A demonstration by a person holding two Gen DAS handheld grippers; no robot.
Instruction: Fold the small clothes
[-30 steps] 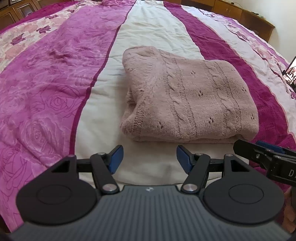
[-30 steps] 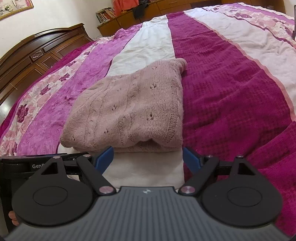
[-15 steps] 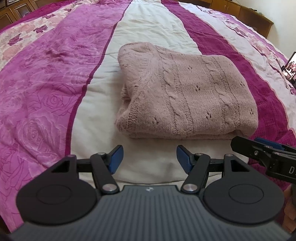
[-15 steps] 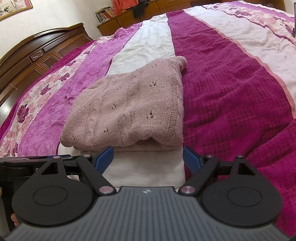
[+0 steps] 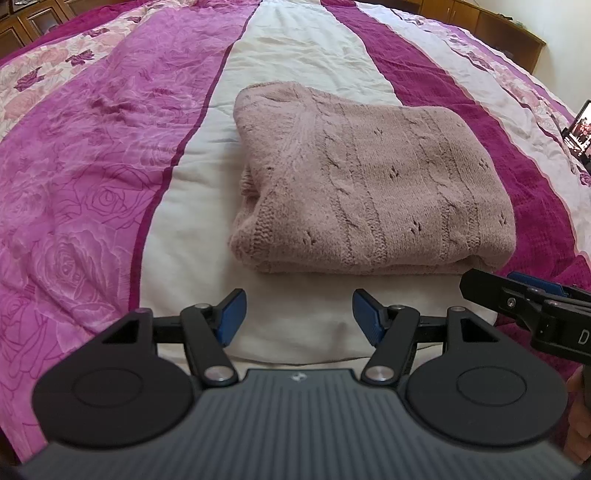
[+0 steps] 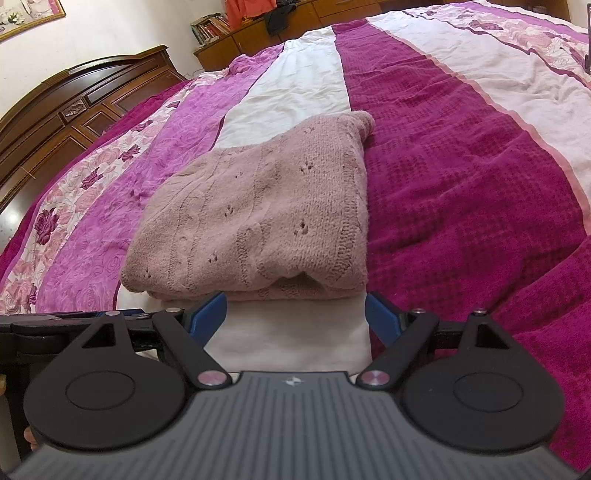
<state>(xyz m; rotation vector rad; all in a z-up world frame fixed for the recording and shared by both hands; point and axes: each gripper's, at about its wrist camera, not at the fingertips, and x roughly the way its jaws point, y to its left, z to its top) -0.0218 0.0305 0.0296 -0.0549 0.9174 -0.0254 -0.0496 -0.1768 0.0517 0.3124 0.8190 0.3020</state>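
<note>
Right now both grippers are hanging just short of the near edge of a folded pink cable-knit sweater [image 5: 369, 192], w/ nothing in either one. Left gripper [image 5: 298, 314] is showing its blue pads spread wide, released; right gripper [image 6: 295, 317] is sitting the same way, jaws apart, empty. Sweater is lying on the bedspread [image 5: 92, 166], straddling the white centre stripe and the dark magenta one to the right, layers stacked into a neat rectangle.

Judging by that, the folding step is looking about done; maybe one more halving or a tidy-up is pending. Next move, if any, is calling for both pads to pinch the near corners together, going under all layers, since thick knit is likely slipping or splaying otherwise.

Around it: wooden headboard [image 6: 74, 110] running along the far left, a low shelf w/ books [image 6: 210, 27] at the far side, a small lit screen [image 5: 580, 129] at the right edge of the bed. Nothing is sitting btwn grippers and sweater; only the two tools are crowding each other near the right corner.
</note>
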